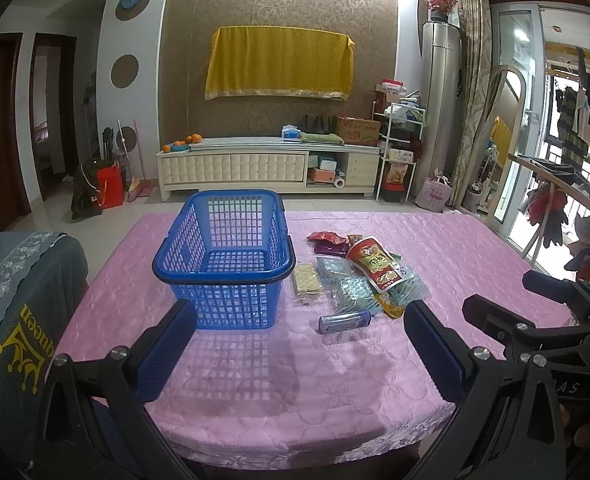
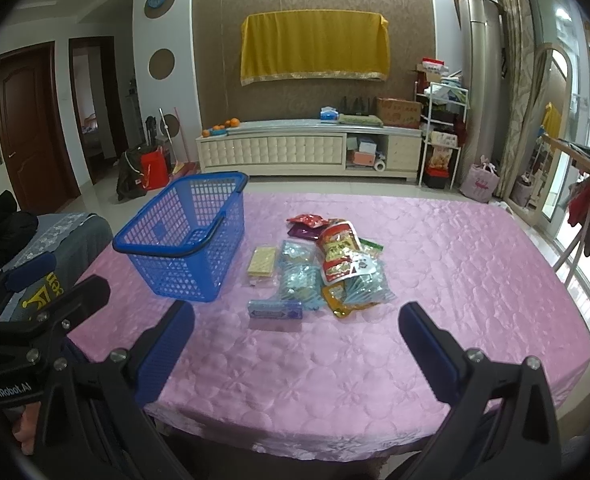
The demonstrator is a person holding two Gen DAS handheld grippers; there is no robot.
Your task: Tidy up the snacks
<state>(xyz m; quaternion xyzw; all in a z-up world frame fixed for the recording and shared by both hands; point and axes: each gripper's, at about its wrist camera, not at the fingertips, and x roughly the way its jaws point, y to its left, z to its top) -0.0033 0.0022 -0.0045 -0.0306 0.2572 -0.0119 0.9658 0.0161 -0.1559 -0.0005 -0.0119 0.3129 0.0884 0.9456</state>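
Both tools are held wide apart and empty above the near edge of the pink-covered counter — the left tool and the right tool. A blue basket is seen standing empty, with the snacks heaped just beside it, on its right.

We see a bright, sharp room lit by daylight from the windows at right and a ceiling glow, the basket casting a soft grid shadow, with fisheye bending and black vignetting at edges.
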